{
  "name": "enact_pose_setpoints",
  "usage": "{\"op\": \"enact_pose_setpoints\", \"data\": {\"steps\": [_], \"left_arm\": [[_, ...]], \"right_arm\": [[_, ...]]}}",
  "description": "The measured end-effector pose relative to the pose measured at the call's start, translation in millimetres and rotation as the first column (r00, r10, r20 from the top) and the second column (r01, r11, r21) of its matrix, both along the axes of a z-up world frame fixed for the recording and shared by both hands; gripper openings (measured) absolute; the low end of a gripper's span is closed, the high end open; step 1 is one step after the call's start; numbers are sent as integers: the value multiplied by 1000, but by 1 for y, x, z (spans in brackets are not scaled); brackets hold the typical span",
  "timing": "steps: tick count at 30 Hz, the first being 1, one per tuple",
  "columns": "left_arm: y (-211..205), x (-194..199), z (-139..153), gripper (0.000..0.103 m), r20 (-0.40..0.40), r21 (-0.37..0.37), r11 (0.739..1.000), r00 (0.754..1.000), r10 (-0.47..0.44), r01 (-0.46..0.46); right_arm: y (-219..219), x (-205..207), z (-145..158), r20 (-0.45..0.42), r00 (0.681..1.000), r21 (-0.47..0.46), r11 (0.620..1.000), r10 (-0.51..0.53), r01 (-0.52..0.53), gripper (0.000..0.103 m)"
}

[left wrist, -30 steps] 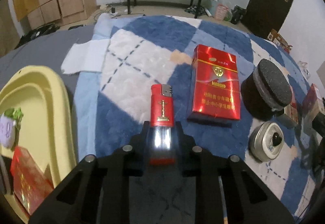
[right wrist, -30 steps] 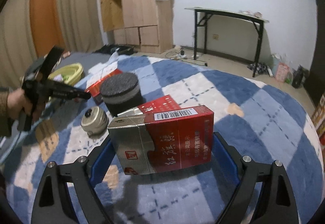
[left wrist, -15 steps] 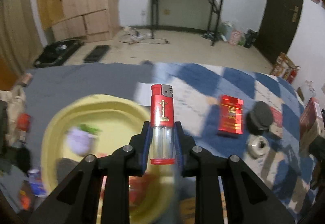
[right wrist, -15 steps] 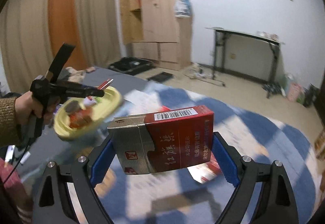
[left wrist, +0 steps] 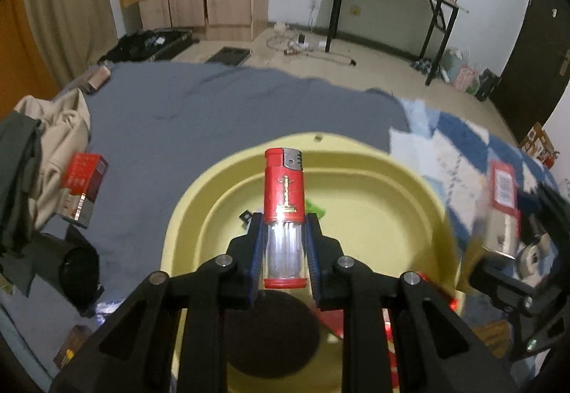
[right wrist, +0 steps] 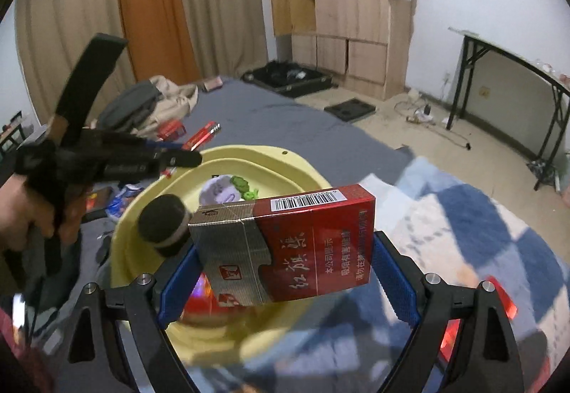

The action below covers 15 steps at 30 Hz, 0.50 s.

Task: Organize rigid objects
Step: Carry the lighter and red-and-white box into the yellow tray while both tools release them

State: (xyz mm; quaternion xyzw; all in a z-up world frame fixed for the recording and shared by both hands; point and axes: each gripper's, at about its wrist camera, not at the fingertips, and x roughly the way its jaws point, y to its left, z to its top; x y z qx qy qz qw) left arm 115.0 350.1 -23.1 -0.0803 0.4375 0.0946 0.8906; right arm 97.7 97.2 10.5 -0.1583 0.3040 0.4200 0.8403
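My left gripper (left wrist: pixel 284 243) is shut on a red lighter (left wrist: pixel 284 193) with a clear lower body, held upright above the yellow basin (left wrist: pixel 359 158). My right gripper (right wrist: pixel 283 268) is shut on a red and silver cigarette pack (right wrist: pixel 302 243), carried over the near edge of the same yellow basin (right wrist: pixel 256 154). Inside the basin lie a black round sponge-topped item (right wrist: pixel 162 218), a pale purple toy with green (right wrist: pixel 221 188) and a red box, partly hidden. The left gripper (right wrist: pixel 178 158) also shows in the right wrist view, with a hand on its handle.
The basin sits on a grey sheet (left wrist: pixel 213 101) next to a blue and white checked blanket (right wrist: pixel 481 211). A red pack (left wrist: pixel 83 179), clothes (left wrist: pixel 42 143) and a black item (left wrist: pixel 76 265) lie left of the basin. A metal tin (left wrist: pixel 534 254) rests at the right.
Both grippers swung left from over the checked blanket to above the yellow basin, each keeping its grip. The red pack, sponge and tin on the blanket have slid out toward the right.
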Motion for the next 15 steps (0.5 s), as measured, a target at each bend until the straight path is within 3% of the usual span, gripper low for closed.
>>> {"op": "enact_pose_setpoints", "data": {"steps": [7, 15], "left_arm": [[14, 4, -32, 24, -51, -28, 1000, 999, -9, 8], [12, 6, -36, 24, -44, -40, 999, 999, -19, 17]], "right_arm": [[67, 19, -22, -21, 999, -96, 995, 26, -28, 91], [90, 40, -42, -21, 1000, -118, 993, 23, -26, 92]]}}
